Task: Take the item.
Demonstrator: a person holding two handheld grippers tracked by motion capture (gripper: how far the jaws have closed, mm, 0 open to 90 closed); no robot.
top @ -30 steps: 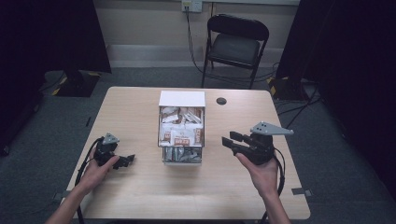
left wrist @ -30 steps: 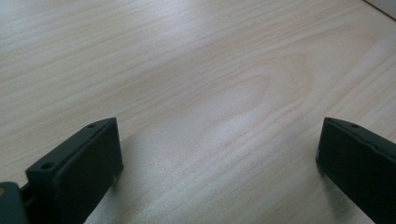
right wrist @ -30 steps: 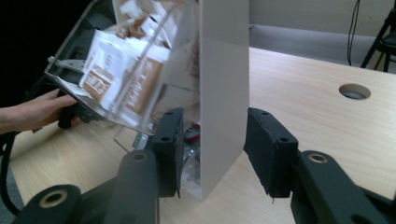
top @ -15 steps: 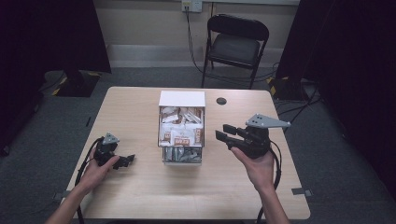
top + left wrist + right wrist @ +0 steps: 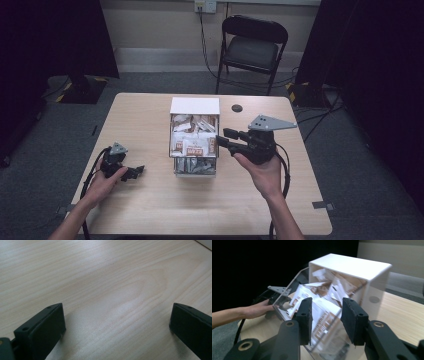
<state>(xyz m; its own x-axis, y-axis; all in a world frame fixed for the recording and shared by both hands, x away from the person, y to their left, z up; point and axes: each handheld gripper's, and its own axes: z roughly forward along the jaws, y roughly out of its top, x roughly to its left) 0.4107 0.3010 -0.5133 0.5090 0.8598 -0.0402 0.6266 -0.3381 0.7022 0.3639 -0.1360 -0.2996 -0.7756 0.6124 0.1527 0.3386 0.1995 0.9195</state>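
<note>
A white box with a clear tilted front stands mid-table, stuffed with white-and-brown packets. My right gripper hovers at the box's right side, jaws pointing left at it, open and holding nothing. In the right gripper view its jaws frame the packets behind the clear panel, beside the white box wall. My left gripper rests on the table to the left of the box, wide open over bare wood. It also appears beyond the box.
A small black round disc lies on the table behind the box to the right. A black folding chair stands past the table's far edge. Dark curtains flank both sides. Cables trail from both grippers.
My right gripper has moved left and slightly up, closing in on the box's right side. The left gripper has stayed still on the table.
</note>
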